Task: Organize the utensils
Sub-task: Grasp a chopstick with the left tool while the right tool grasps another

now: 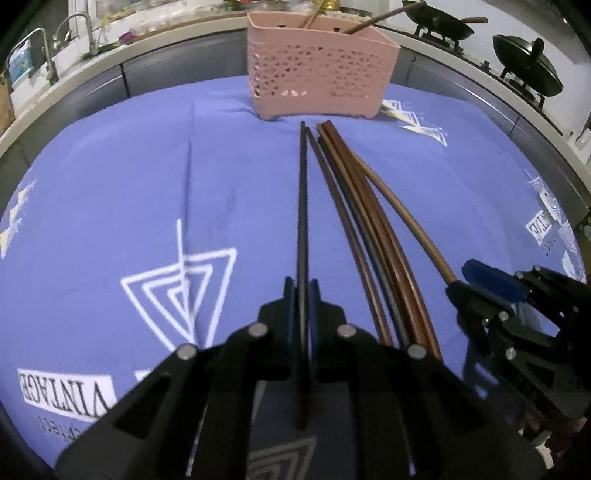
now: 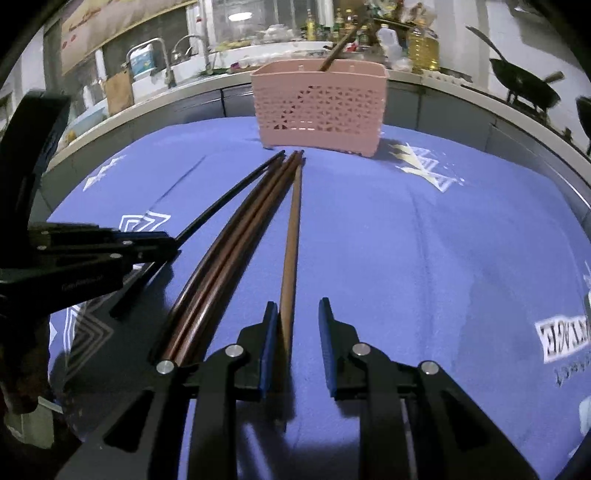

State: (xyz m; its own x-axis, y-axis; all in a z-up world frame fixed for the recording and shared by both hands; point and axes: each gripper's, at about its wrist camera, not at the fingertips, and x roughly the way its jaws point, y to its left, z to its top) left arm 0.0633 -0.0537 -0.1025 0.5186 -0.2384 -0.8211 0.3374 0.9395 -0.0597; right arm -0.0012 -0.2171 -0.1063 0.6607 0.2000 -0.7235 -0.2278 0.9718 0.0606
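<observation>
On a blue-violet tablecloth printed with white nested triangles and the word VINTAGE, a loose bundle of long chopsticks lies fanned out, their far tips gathered just in front of a pink perforated plastic basket that stands upright at the far edge of the cloth. Inside that basket a few brown wooden chopsticks already lean against its rim. At the left of the bundle, the left gripper has its two black fingers drawn together on a single thin black chopstick, the pads pressing it from both sides near its near end while its far tip points toward the basket. Just beside it to the right lie several reddish-brown chopsticks and one dark one, touching each other along their lengths. At the right edge of the fan, the right gripper has its blue-padded fingers standing apart around a lighter brown wooden chopstick; the stick rests against the left pad, with a clear gap to the right pad, so it is not clamped. Beyond the table runs a grey kitchen counter with a steel tap at the left and two black woks on a stove at the right.
</observation>
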